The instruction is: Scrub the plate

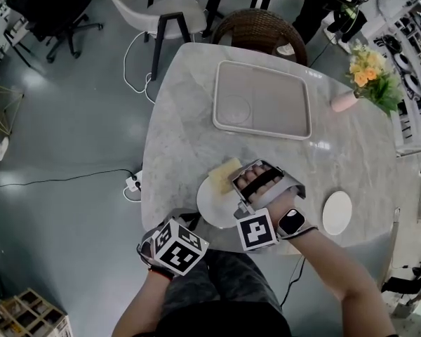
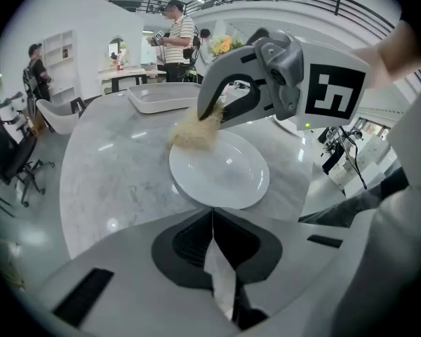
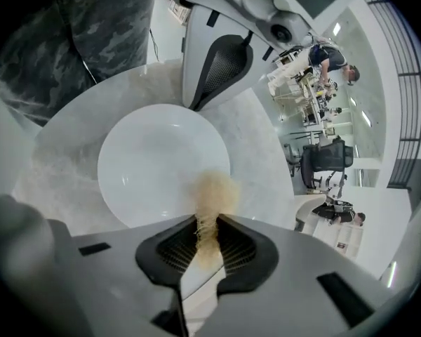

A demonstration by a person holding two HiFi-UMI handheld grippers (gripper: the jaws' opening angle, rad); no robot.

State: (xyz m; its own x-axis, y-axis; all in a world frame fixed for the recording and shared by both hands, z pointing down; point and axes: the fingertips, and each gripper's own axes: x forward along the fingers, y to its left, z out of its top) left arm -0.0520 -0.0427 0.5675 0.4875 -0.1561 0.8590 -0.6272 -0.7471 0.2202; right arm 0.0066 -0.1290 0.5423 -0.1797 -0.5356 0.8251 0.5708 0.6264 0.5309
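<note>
A white plate (image 1: 214, 206) (image 2: 224, 170) (image 3: 154, 160) lies near the front edge of the marble table (image 1: 182, 139). My left gripper (image 1: 194, 223) (image 2: 212, 213) (image 3: 195, 104) is shut, its tips pinching the plate's near rim. My right gripper (image 1: 240, 181) (image 2: 209, 111) (image 3: 207, 223) is shut on a yellow-tan sponge (image 1: 224, 175) (image 2: 193, 133) (image 3: 212, 195). The sponge rests against the plate's far edge, on the side away from the left gripper. It looks blurred in both gripper views.
A large pale tray (image 1: 263, 100) lies on the far half of the table. A small white saucer (image 1: 337, 213) sits to the right of the plate, and a pink vase (image 1: 345, 101) with flowers stands at the far right. A wicker chair (image 1: 259, 30) is behind the table. People stand in the background (image 2: 175, 37).
</note>
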